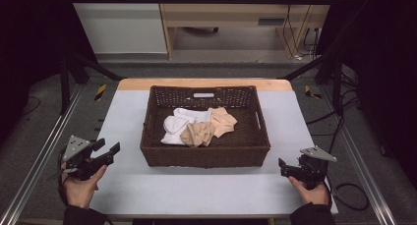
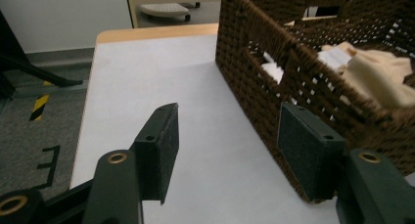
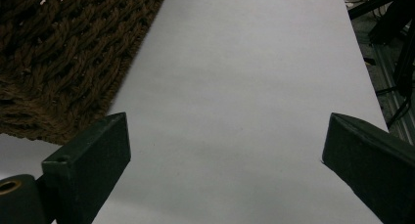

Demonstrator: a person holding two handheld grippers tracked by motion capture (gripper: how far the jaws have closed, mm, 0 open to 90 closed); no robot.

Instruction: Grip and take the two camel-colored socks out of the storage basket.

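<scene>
Fingers [image 2: 159, 145] of both grippers spread, empty; socks [image 1: 196, 126] in basket [image 1: 204, 157] between.

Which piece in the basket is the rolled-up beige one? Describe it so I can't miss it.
Find the brown wicker basket mid-table. Inside lies a heap of white socks and beige ones. The rolled beige sock sits nearest the front wall, bunched into a ball, unlike the flatter beige sock behind it.
</scene>
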